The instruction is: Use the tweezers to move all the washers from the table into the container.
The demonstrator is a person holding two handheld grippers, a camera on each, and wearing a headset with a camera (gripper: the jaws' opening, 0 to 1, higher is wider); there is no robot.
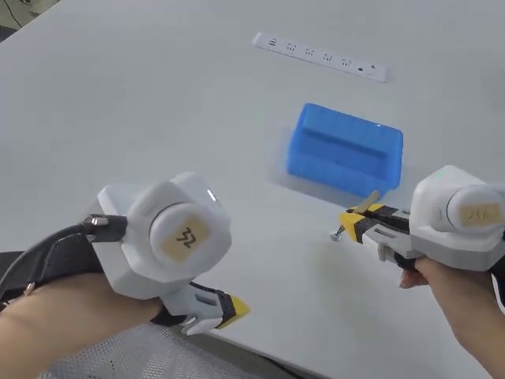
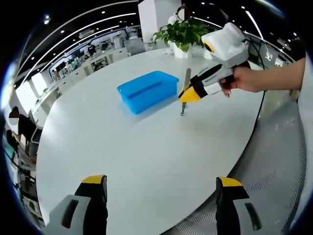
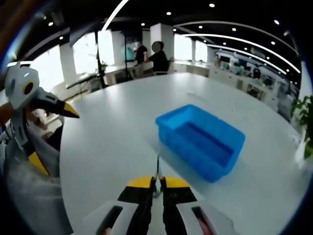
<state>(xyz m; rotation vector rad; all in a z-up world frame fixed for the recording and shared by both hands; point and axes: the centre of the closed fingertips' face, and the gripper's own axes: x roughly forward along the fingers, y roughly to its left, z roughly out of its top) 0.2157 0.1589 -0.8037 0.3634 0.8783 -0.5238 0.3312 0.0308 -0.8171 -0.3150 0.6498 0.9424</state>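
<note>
On the round tan disc (image 1: 185,237) at the back of the left gripper (image 2: 160,182) there is a dark mark of two zigzag strokes, like "ZZ". A similar disc on the right gripper (image 3: 157,183) carries a mark too blurred to read. The small print on the power strip (image 1: 319,55) is also too small to read.

On the white counter (image 1: 142,103) there is one blue container (image 1: 346,150), rectangular and open on top, one pair of tweezers (image 2: 187,77) and one white power strip. The strip lies beyond the container, well apart from it. There are two grippers, each held in one hand.

The right gripper's jaws are pressed together on the tweezers and pinch them at the middle. The tweezers stand steeply, and their tip meets the counter just beside the container's near long wall. At the tip a tiny dark thing shows, too small to tell what it is.

The left gripper's jaws are spread wide with nothing between them. It is on the near side of the container, well apart from it.

In the left gripper view one potted plant (image 2: 183,32) stands behind the container.
</note>
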